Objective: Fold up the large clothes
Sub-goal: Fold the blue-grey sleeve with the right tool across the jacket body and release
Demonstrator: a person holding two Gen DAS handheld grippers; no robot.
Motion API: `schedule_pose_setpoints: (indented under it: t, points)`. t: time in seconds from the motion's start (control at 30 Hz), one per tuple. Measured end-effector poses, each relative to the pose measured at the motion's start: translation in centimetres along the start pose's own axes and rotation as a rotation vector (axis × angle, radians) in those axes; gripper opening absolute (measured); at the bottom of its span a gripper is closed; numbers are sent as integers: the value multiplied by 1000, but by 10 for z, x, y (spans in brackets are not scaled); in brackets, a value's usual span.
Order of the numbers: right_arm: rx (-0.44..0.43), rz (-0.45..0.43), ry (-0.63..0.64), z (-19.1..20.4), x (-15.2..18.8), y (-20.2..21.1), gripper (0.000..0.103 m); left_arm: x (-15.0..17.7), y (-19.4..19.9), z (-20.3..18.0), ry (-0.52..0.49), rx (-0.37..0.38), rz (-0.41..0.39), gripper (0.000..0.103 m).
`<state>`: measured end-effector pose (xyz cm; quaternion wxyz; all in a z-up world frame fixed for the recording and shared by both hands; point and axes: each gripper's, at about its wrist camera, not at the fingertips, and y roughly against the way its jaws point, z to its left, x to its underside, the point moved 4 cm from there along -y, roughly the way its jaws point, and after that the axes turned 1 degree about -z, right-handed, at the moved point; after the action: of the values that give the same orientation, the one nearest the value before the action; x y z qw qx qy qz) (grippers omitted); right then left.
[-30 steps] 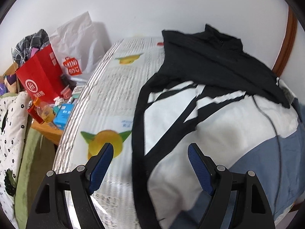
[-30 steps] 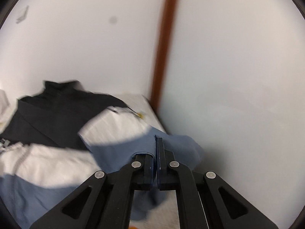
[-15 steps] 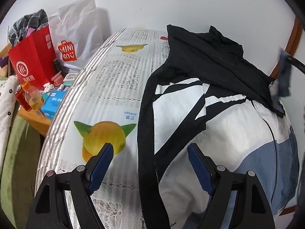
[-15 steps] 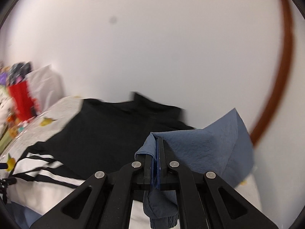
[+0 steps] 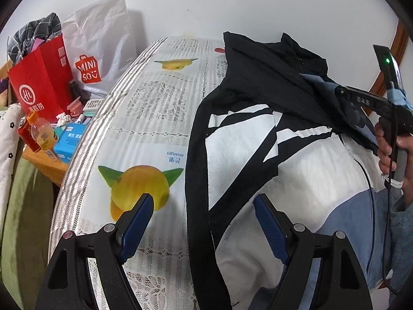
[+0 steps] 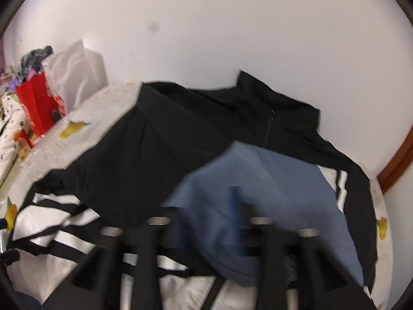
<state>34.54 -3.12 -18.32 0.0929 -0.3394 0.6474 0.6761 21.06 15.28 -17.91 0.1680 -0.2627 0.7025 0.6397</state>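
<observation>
A black, white and blue jacket (image 5: 296,170) lies spread on the lemon-print tablecloth (image 5: 155,118). My left gripper (image 5: 204,222) is open and empty, low over the jacket's near black sleeve edge. My right gripper (image 6: 211,219) is blurred; its jaws stand apart around the blue sleeve (image 6: 258,196), which is folded over the jacket's black upper part (image 6: 180,134). In the left wrist view the right gripper (image 5: 340,95) reaches in from the right over the black shoulder, the sleeve (image 5: 320,82) draped there.
A red paper bag (image 5: 41,77) and a white Miniso bag (image 5: 98,46) stand left of the table with bottles (image 5: 44,137) and boxes (image 5: 69,142). A white wall lies behind. A brown wooden frame (image 6: 397,160) is at the right.
My right gripper carried the blue sleeve from the table's right side leftward across the jacket onto its black upper part, and its jaws went from shut to apart. The left gripper stayed open, shifting slightly.
</observation>
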Motion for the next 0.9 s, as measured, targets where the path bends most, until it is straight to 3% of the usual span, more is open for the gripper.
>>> schedule_pose_setpoints:
  t: [0.03,0.07,0.13,0.43,0.77,0.9]
  points:
    - [18,-6,-7,-5,4,4,80,-1,2,-1,0,-1,-3,79]
    - [20,-16,-13,-7,5,8,87,-2,4,-2,0,-3,-7,79]
    - [9,-24,-29,-13,12,19,91,-4,9,-6,-4,-7,-18,79]
    - [-23,-29,-180,-68,53,85,91,-23,38,-42,-36,23,-93,79]
    - [126,-36,-298,-167,124,158,91,-53,53,-119,-123,74,-137,78]
    - [184,-43,-333,-203,149,179,91,-64,51,-148,-171,34,-136,79]
